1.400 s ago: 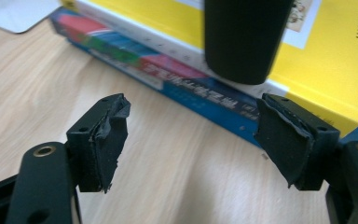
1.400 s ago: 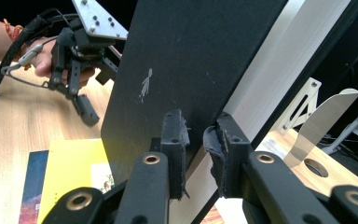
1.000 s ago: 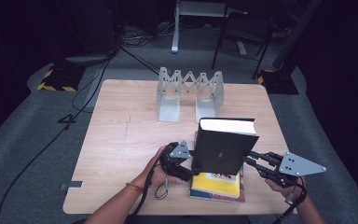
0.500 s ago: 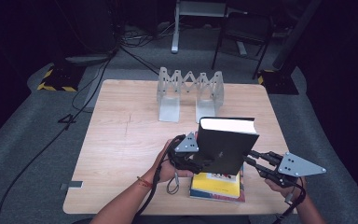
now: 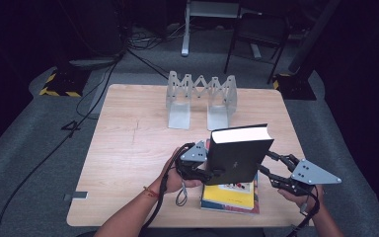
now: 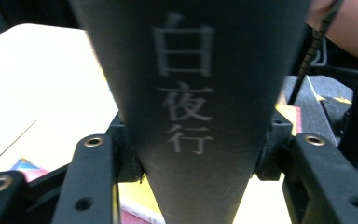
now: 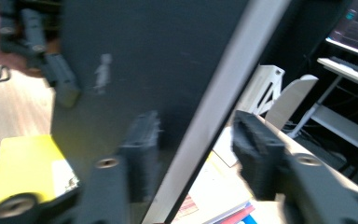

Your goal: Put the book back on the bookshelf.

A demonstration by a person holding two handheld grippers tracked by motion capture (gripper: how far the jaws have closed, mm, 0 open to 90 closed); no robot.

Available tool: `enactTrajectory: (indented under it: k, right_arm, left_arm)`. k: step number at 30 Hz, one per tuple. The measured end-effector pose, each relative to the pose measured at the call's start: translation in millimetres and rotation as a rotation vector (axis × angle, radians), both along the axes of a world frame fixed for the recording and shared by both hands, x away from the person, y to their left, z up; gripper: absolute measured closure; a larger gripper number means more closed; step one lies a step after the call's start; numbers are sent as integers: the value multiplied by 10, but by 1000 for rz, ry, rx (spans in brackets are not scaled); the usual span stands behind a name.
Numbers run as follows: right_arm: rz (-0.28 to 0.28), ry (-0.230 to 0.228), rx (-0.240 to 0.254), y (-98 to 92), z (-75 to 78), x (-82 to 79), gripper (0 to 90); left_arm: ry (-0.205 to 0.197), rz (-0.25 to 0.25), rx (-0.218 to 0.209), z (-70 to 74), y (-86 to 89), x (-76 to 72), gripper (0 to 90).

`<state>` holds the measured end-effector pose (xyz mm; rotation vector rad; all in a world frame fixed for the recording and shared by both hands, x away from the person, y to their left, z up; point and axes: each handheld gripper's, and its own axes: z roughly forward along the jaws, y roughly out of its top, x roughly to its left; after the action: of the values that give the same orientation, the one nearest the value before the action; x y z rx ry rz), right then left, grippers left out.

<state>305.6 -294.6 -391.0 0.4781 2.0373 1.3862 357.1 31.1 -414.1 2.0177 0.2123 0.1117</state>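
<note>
A thick black book (image 5: pixel 239 153) stands upright over a low stack of books (image 5: pixel 229 196) near the table's front edge. My left gripper (image 5: pixel 211 170) has just been closing and is shut on the book's spine (image 6: pixel 186 107); both pads (image 6: pixel 127 158) press on it. My right gripper (image 5: pixel 272 165) has just been opening. The book's page edge (image 7: pixel 214 112) sits between its jaws, and the right pad (image 7: pixel 256 149) stands clear of the pages. The left gripper (image 7: pixel 42 42) is visible across the cover in the right gripper view.
A grey folding book rack (image 5: pixel 201 98) stands at the back of the wooden table (image 5: pixel 128 143). A yellow book (image 7: pixel 23 168) tops the stack under the black one. Cables and chair legs lie on the floor beyond the table.
The left hand has risen a little and drawn in against the book's spine. The right gripper's jaws have spread apart around the page edge. The book stays upright.
</note>
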Motion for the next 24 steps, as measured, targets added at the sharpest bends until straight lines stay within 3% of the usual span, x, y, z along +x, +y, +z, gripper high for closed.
enactTrajectory:
  k: [2,4,8,19,24]
  right_arm:
    - [17,57,9,11,0,38,331]
    - [23,65,8,27,0,44,310]
    - [47,62,12,99,-21,35,390]
    - [39,60,27,130,-31,40,412]
    - [38,60,29,128,-32,46,416]
  left_arm:
    - [-26,-13,18,12,-7,-57,508]
    - [-41,-12,29,20,-8,-71,510]
    - [-41,11,19,15,-22,-82,501]
    - [-61,43,-9,85,-124,-91,470]
    - [-60,51,-62,186,-163,-69,464]
